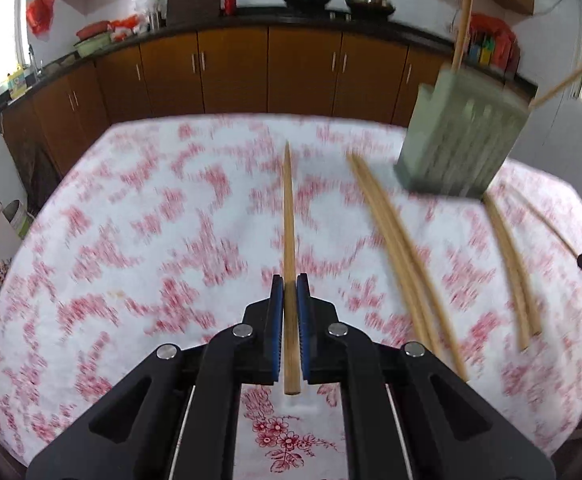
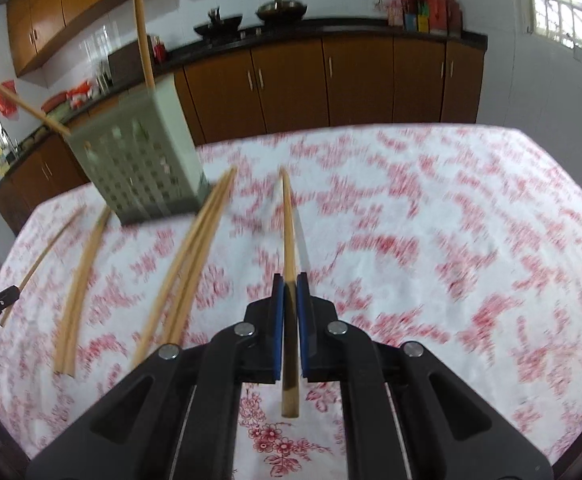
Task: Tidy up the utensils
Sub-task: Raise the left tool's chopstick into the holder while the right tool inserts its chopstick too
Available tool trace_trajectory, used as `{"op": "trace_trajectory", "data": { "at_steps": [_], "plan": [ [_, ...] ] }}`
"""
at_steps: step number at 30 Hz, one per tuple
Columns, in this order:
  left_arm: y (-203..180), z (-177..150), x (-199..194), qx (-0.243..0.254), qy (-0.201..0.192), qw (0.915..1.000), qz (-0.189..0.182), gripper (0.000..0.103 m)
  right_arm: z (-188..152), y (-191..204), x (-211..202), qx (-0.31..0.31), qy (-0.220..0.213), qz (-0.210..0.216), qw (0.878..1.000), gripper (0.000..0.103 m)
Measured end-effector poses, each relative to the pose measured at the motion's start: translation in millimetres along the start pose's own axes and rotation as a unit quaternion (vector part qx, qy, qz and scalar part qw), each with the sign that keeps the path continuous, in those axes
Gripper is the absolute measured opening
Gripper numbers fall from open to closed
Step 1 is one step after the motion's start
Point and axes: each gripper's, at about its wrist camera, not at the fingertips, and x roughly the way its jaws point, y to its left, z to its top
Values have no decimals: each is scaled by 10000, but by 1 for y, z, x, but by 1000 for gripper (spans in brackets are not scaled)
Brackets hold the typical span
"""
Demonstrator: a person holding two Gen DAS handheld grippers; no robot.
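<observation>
Wooden chopstick, left: clamped between the blue pads of the left gripper; left chopstick pointing forward over the tablecloth
Loose chopsticks: lying in small bundles on the cloth, between the two grippers, near the holder
Holder: green, perforated, standing at the far side; two sticks already inside, leaning
Right chopstick: pinched in the right gripper, jaws clenched on it
Step, as judged: carrying one stick in each hand toward the holder
Next move: tip lowered into the open top; only then released; risk of knocking the leaning sticks
</observation>
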Motion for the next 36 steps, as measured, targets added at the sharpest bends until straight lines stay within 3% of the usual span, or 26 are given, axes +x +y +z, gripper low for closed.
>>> {"op": "trace_trajectory", "data": {
  "at_steps": [13,23,31,36],
  "plan": [
    [5,57,-72,-339,-1260,9911,-249,7,50,-9,-52,184,-997,125,9948,8],
    [-2,75,-87,-270,-1529,9875,-258,7,69,0,-65,47,-1240,176,9921,8],
    [-24,90,-122,-40,-1841,9813,-564,7,98,17,-104,-95,-1464,692,9868,8],
    [-49,108,-146,57,-2186,9724,-816,7,120,34,-132,-135,-1749,1180,9774,7]
  ]
}}
